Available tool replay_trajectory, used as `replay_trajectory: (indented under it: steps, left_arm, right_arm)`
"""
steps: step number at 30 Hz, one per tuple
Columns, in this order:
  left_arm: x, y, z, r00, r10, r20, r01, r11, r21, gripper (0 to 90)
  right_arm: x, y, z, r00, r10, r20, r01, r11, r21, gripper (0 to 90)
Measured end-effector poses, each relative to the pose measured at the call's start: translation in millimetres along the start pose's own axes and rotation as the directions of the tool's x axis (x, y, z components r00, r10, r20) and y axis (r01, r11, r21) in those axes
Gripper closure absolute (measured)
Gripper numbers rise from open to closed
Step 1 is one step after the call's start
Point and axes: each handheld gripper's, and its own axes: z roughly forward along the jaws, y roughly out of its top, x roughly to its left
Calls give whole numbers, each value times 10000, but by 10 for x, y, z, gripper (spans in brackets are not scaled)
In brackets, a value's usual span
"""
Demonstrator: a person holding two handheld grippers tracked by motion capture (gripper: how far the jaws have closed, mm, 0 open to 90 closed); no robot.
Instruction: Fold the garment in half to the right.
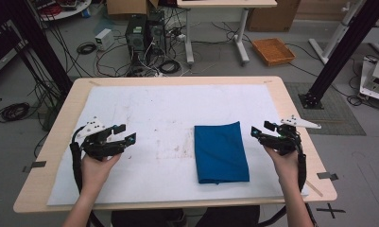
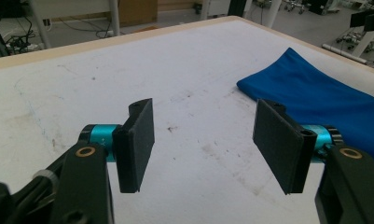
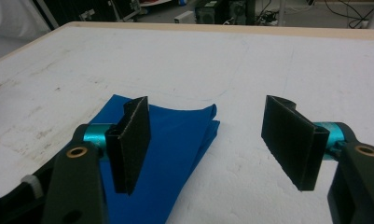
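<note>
Cables, computer towers (image 1: 144, 30) and an orange tray (image 1: 273, 51) crowd the floor beyond my table (image 1: 55, 137), whose wooden top is covered by a stained white sheet (image 1: 154, 118). On that sheet lies the folded blue cloth (image 1: 220, 152), a neat rectangle set right of the middle, its long sides running away from me and its near edge close to the sheet's front.

From the high view I see my left gripper (image 1: 125, 134) well off to the left of the cloth, with bare sheet between them; it points toward the cloth. Its jaws stand wide apart with nothing between them. Through the left gripper view, the fingers (image 2: 139, 144) frame only smudged white sheet, and the cloth (image 2: 324, 100) sits beyond and to the right of the right-hand pad, not touching it.

My right gripper (image 1: 262, 131) waits just beside the cloth's right edge, near its far corner, aimed inward. It too is spread open and holds nothing. In the right gripper view the cloth (image 3: 175, 140) lies below and behind the left-hand finger (image 3: 131, 140) (partly hidden by it), while the gap between the pads looks onto the cloth's corner and bare sheet. Neither pad presses on fabric.
</note>
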Motion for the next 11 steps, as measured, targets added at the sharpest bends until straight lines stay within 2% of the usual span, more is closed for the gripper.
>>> replay_trajectory:
  steps: [11]
  left_arm:
    - [0,0,17,10000,-43,57,43,10000,20,387]
  right_arm:
    - [-47,-5,-35,9998,128,131,-126,9998,-119,322]
